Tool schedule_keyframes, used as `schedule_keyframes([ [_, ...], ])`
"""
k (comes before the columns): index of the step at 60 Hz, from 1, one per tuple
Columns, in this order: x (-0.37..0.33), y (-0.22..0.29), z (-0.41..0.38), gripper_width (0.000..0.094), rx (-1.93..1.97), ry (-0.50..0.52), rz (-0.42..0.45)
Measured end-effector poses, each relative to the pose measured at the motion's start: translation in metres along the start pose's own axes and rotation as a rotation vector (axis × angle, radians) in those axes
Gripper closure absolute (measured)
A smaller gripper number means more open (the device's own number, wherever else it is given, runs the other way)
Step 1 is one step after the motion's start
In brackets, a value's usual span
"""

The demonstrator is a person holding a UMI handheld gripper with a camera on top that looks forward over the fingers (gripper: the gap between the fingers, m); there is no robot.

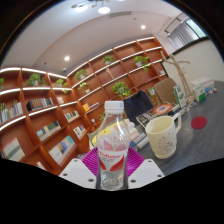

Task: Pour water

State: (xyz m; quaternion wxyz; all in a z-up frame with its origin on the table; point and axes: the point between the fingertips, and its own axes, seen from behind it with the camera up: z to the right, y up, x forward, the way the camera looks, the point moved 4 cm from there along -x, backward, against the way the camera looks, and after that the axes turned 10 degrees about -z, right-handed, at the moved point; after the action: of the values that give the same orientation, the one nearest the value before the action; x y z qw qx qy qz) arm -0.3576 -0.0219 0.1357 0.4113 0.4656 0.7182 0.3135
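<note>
Bottle (pixel 112 150) base hidden between fingers

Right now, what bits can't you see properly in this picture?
- Gripper view: the bottom of the water bottle is hidden by the gripper, whose fingers close on it.
- Gripper view: the words on the bottle's label are too small to read.
- Gripper view: the inside of the mug is hidden by its own wall, so any water in it can't be seen.
- Gripper view: things on the shelves are too small to name.
</note>
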Motion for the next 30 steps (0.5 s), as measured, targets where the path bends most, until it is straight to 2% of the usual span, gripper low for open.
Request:
schedule_keyframes([
  [14, 0.018, 0.031, -0.002, 0.0595, 0.668, 0.26, 0.046],
  [30, 0.04, 0.054, 0.005, 0.0582, 1.103, 0.428, 0.056],
])
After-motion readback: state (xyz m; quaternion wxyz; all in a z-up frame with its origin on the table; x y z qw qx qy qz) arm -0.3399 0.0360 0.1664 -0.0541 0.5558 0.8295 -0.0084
